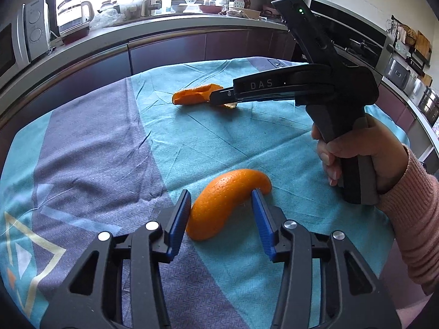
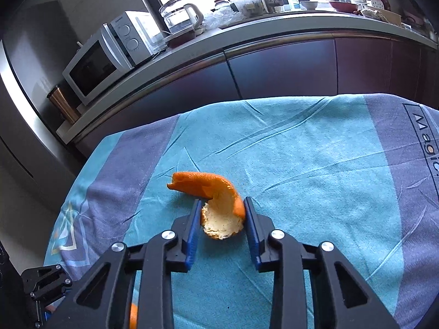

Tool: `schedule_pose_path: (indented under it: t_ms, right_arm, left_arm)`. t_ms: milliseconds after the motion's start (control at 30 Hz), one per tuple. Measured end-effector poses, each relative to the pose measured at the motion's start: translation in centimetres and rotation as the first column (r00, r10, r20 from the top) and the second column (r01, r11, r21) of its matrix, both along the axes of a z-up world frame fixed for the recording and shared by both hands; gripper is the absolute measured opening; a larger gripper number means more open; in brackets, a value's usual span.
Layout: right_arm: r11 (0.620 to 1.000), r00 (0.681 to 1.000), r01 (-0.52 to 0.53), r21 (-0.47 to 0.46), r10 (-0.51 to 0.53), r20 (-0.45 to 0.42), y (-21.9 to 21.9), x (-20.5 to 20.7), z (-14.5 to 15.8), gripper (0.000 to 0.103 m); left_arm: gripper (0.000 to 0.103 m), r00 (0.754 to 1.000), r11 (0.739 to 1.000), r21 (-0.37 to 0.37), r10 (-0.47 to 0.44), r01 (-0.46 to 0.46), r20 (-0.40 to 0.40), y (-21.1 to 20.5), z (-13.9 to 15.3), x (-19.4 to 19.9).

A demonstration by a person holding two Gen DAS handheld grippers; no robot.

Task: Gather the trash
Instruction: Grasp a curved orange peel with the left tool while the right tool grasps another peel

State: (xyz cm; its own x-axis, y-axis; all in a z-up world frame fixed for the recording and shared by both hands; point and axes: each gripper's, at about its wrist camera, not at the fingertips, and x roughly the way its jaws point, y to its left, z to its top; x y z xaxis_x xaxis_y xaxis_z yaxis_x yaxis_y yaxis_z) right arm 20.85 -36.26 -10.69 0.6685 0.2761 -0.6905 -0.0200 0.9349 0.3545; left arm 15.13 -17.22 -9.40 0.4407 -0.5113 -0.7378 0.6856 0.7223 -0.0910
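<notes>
Two pieces of trash lie on the teal and grey-violet patterned cloth [image 1: 192, 142] that covers the table, one per gripper.

**Left gripper [image 1: 221, 200].** The near piece, a curved orange peel segment with its dimpled skin side up [image 1: 219, 205], lies between the blue finger pads [image 1: 179, 216]. Its long axis runs diagonally, from near-left to far-right, so it crosses the line of closure at an angle instead of squarely. The left pad touches or almost touches the peel's broad near end; the right pad sits under the narrow far end, which curls over its tip. The jaws stand roughly half open around the peel. Whether they already press on it cannot be told. Judgement: closing here would pinch the broad end across its width, and the narrow tip may slip over the right pad.

**Right gripper [image 2: 221, 205].** The far piece, a curled orange peel strip with its pale pith showing [image 2: 219, 213], sits with its cupped near end between the blue pads [image 2: 193, 227]. Both pads meet its sides, and the jaws are closed to a narrow gap on it. The orange tail of the strip extends far-left, beyond the fingertips. In the left wrist view the same strip [image 1: 192, 96] lies well apart from the near piece, at the far side of the cloth, with the right gripper reaching to it from the right.

Judgement: each arm is nearest its own piece, and no container for the trash is in view.
</notes>
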Motion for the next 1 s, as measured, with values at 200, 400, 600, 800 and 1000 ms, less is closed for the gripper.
schedule_pose_path:
  t_ms: [200,400,600,800,1000]
  right_arm:
    - [1.000,1.000,-0.008,-0.004,0.008,0.011,0.1,-0.3,0.2,0.018]
    - [1.000,1.000,-0.020,0.024,0.020,0.024,0.0,-1.1,0.4,0.015]
    - [0.998,0.998,-0.034,0.059,0.031,0.045,0.0,-2.5,0.8,0.015]
    - [0.993,0.997,-0.047,0.110,0.040,0.067,0.1,-3.9,1.1,0.014]
    - [0.989,0.995,-0.057,0.139,0.044,0.091,0.5,-4.8,1.5,0.013]
  left_arm:
    - [0.039,1.000,1.000,-0.012,0.007,-0.007,-0.006,0.3,0.0,-0.3]
    - [0.042,1.000,1.000,-0.002,-0.024,0.024,0.005,0.2,0.0,-0.9]
    - [0.036,0.999,0.999,0.021,-0.039,0.039,0.015,0.0,-0.1,-1.2]
    - [0.025,1.000,1.000,0.010,-0.011,0.011,0.001,0.6,-0.2,-1.1]
    - [0.021,1.000,1.000,-0.003,0.016,-0.016,-0.009,1.4,-0.2,-1.2]
